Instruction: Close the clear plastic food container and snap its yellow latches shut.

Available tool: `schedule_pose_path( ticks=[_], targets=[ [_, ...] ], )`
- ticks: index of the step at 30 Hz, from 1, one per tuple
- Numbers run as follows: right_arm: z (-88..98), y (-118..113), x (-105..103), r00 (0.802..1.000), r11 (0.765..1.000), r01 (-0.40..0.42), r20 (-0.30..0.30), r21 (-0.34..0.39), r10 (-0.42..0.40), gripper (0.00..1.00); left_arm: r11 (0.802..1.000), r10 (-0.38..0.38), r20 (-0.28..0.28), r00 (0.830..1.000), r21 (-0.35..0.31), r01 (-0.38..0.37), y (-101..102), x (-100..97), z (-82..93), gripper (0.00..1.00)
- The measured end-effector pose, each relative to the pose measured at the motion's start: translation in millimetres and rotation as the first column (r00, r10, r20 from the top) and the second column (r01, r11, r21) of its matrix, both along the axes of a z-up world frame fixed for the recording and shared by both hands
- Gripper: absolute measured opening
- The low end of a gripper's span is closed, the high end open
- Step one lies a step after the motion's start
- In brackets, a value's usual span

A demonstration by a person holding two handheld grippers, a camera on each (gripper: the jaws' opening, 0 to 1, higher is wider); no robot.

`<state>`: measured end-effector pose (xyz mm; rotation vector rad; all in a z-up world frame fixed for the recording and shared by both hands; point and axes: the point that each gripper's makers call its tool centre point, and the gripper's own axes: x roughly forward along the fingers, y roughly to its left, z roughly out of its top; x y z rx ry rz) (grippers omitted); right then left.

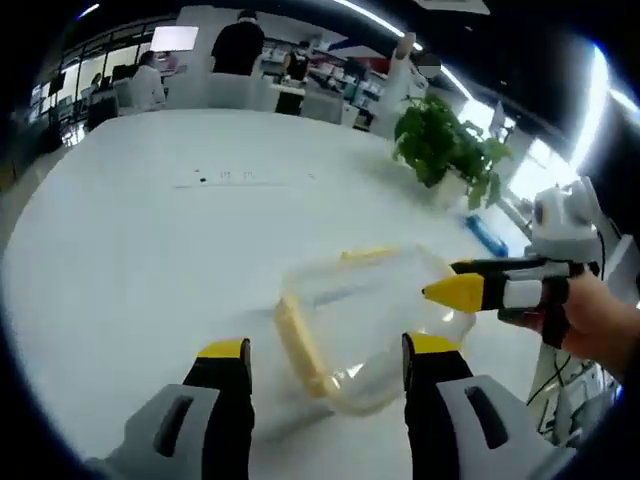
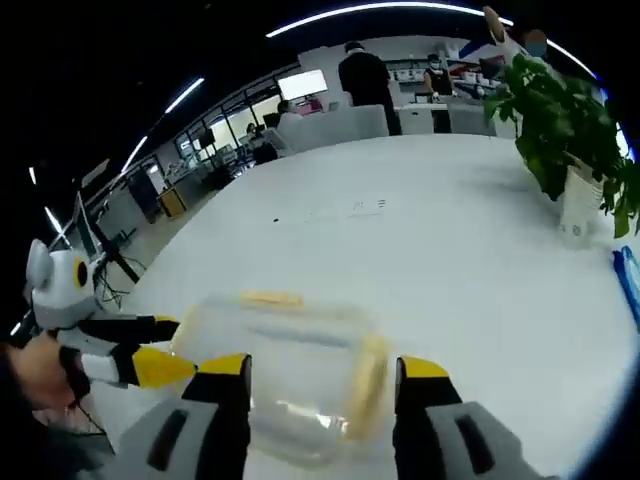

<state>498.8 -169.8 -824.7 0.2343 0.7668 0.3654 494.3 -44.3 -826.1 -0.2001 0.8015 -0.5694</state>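
Left gripper [image 1: 325, 352]: jaws spread wide, holding nothing; the yellow tips stand on either side of the container's near end, and contact cannot be told.
Right gripper [image 2: 320, 368]: likewise wide and empty, jaws flanking the container's near edge. From the left gripper view it reaches in with a yellow tip just beside, perhaps touching, the container's far side wall; a hand [image 1: 590, 320] grips it.
Container [image 1: 365, 320]: one clear plastic food container on the white table [image 1: 150, 230], between the two grippers. Its lid seems to lie on top, but the blur hides whether it is seated.
Latches: yellow strips along the container's edges. Two show in the left gripper view, one long latch [image 1: 295, 340] on the side facing the left gripper and one at the far edge [image 1: 370, 254]. Two show in the right gripper view. The full number cannot be counted.
Handling: probably light and empty, thin walls that flex, smooth plastic that will slide on the slick table. Best to steady it against a side wall with one gripper and press each latch flat at its middle with the other; squeezing the clear walls could bow or pop the lid.
Potted plant [image 1: 445, 140]: one, well beyond the container.
Blue object [image 1: 487, 236]: one, lying near the plant.
People: several, standing far beyond the table.
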Motion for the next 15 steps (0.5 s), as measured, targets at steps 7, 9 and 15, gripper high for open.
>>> schedule_pose_path(
  ticks=[7,9,15],
  targets=[
    [0.9,1.4,-0.4,1.0,1.0,0.026,0.0,-0.004,-0.026,0.52,0.997,0.017,-0.046,0.999,-0.078,-0.021,-9.4,-3.6,-1.0,0.47],
    [0.7,1.8,-0.1,0.999,0.999,0.039,0.005,-0.007,-0.039,0.52,0.997,0.019,-0.044,0.999,-0.08,-0.023,-11.4,-2.9,-1.6,0.47],
    [0.3,2.0,0.3,0.996,0.997,0.077,0.046,-0.008,-0.077,0.51,0.994,0.047,-0.051,0.998,-0.096,-0.052,-13.7,-1.9,-2.5,0.47]
  ],
)
